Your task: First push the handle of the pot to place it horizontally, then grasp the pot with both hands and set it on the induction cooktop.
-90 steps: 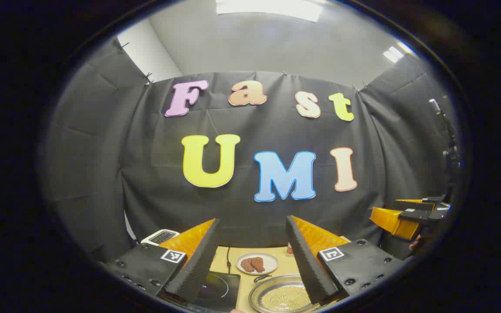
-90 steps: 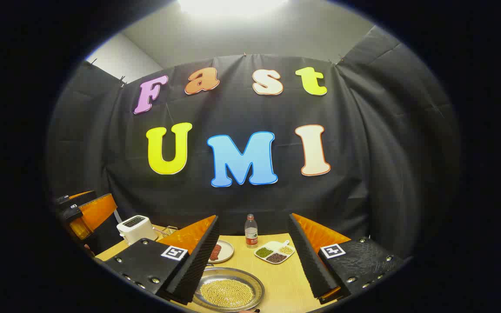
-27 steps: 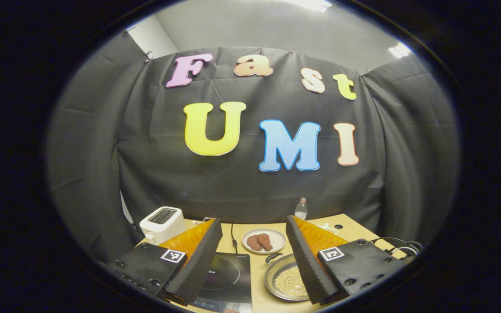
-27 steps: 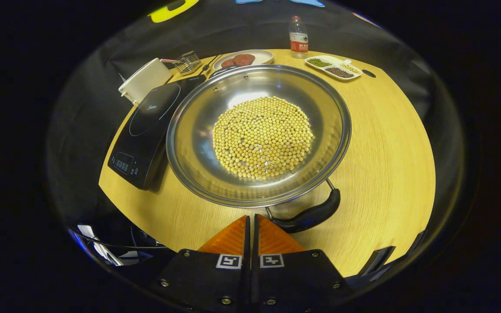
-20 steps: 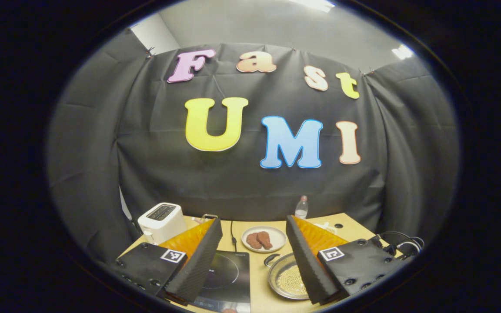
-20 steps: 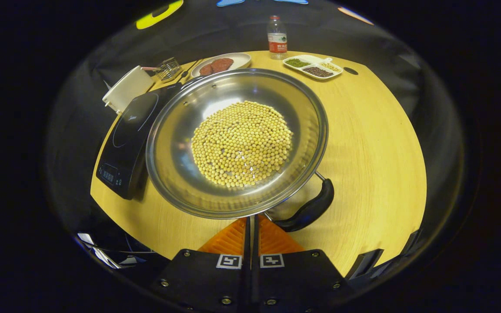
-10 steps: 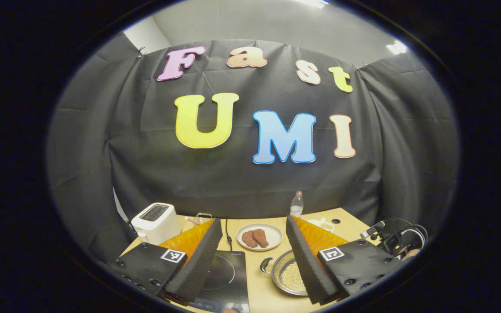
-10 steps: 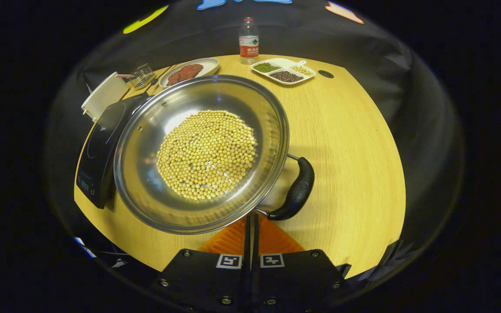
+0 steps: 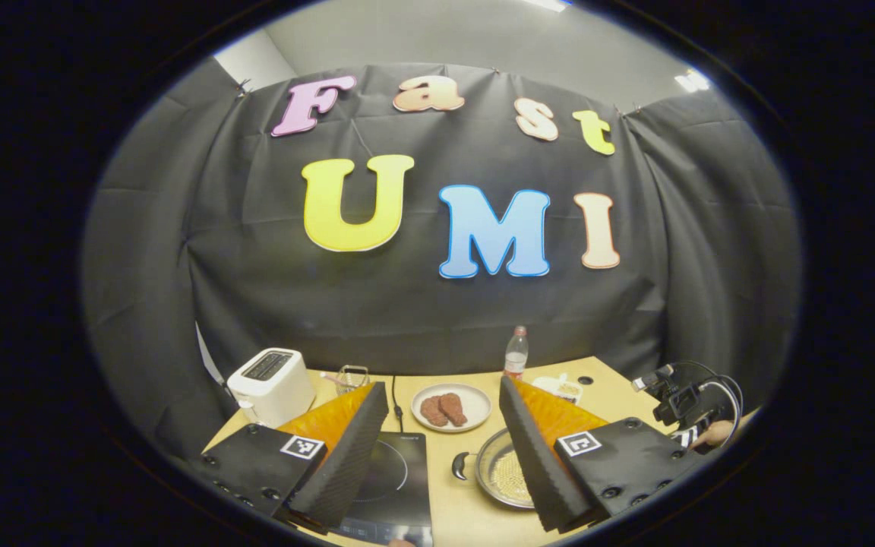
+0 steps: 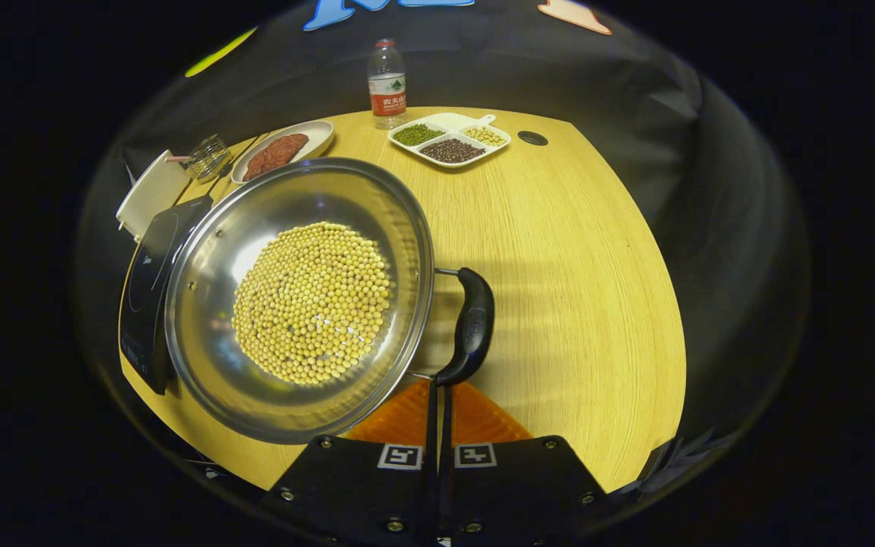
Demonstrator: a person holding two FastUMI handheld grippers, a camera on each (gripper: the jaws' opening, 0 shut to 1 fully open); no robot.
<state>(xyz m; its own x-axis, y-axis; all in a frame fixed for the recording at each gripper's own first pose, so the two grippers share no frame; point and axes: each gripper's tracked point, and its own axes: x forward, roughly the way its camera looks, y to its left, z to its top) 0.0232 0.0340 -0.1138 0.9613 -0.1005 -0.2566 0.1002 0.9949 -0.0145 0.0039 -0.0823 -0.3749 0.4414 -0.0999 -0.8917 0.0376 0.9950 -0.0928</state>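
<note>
A steel pot (image 10: 213, 243) full of yellow beans (image 10: 312, 300) sits on the wooden table (image 10: 574, 289), its left rim over the edge of the black induction cooktop (image 10: 141, 281). Its black side handle (image 10: 474, 323) points to the right in the right gripper view. My right gripper (image 10: 437, 389) is shut, its tips against the handle's near end. In the left gripper view my left gripper (image 9: 443, 386) hangs open above the table, the cooktop (image 9: 399, 479) and the pot (image 9: 500, 472) below it, with the pot's other handle (image 9: 460, 465) facing the cooktop.
A white toaster (image 10: 150, 194), a wire rack (image 10: 206, 156), a plate of meat (image 10: 282, 148), a water bottle (image 10: 386, 76) and a divided dish of grains (image 10: 449, 140) stand along the back. A hand (image 9: 711, 433) with the other gripper's cabled body (image 9: 677, 399) is at the right edge.
The pot has turned on the table: its black handle swung from the near side round to the right, pushed by my shut right gripper. The left gripper stayed open, drifting slightly back.
</note>
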